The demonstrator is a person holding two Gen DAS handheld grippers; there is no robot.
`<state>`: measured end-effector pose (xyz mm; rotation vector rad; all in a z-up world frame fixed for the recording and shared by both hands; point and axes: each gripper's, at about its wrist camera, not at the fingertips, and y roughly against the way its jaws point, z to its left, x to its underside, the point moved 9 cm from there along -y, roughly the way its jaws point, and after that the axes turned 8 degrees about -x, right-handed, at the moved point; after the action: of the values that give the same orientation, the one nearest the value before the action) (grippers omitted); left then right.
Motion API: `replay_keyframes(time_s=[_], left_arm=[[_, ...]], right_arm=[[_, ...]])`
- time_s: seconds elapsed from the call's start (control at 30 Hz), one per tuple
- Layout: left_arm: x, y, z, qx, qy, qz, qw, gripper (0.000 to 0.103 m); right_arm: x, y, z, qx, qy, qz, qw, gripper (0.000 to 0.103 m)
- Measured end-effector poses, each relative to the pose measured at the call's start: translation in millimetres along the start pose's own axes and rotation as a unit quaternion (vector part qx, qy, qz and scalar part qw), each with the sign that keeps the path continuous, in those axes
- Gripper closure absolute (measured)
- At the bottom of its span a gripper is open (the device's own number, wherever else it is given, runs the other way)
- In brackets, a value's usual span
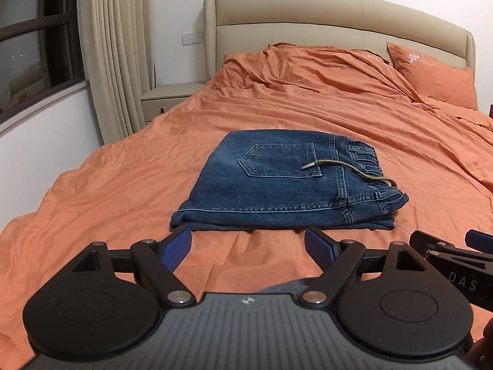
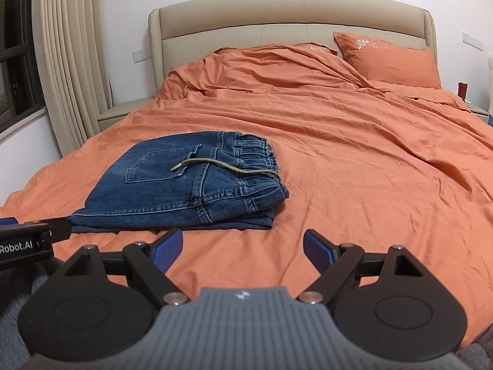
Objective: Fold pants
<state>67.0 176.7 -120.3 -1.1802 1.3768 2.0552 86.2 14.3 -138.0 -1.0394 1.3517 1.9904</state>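
A pair of blue denim pants [image 1: 277,185] lies folded into a compact rectangle on the orange bed sheet [image 1: 123,185]. The back pocket faces up and a tan drawstring [image 1: 348,168] lies across it. The pants also show in the right wrist view [image 2: 185,191], to the left. My left gripper [image 1: 248,246] is open and empty, just short of the pants' near edge. My right gripper [image 2: 243,246] is open and empty, over bare sheet to the right of the pants. Each gripper's side shows in the other's view.
The beige headboard [image 1: 323,15] and an orange pillow [image 2: 391,58] are at the far end, with a rumpled orange duvet [image 2: 277,71]. A beige nightstand [image 1: 166,95], curtains [image 1: 114,55] and a window stand to the left. A small red object [image 2: 462,90] is at the far right.
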Motion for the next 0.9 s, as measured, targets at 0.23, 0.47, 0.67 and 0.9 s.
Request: replay_keyframes(time_s=[0.23, 0.47, 0.67, 0.9], left_arm=[[-1.4, 1.2, -0.4, -0.001, -0.002, -0.003, 1.0, 0.006], [-1.7, 1.7, -1.3, -0.001, -0.004, -0.003, 1.0, 0.006], [-1.3, 1.8, -3.0, -0.001, -0.006, -0.003, 1.0, 0.006], [-1.2, 1.8, -2.9, -0.001, -0.005, -0.002, 1.0, 0.006]], right_arm=[[0.3, 2.1, 2.6, 0.0, 0.003, 0.0, 1.0, 0.021], [1.0, 2.0, 3.0, 0.0, 0.005, 0.001, 1.0, 0.021], [2.6, 1.0, 2.8, 0.0, 0.004, 0.004, 1.0, 0.021], [2.8, 1.2, 1.2, -0.001, 0.004, 0.004, 1.0, 0.021]])
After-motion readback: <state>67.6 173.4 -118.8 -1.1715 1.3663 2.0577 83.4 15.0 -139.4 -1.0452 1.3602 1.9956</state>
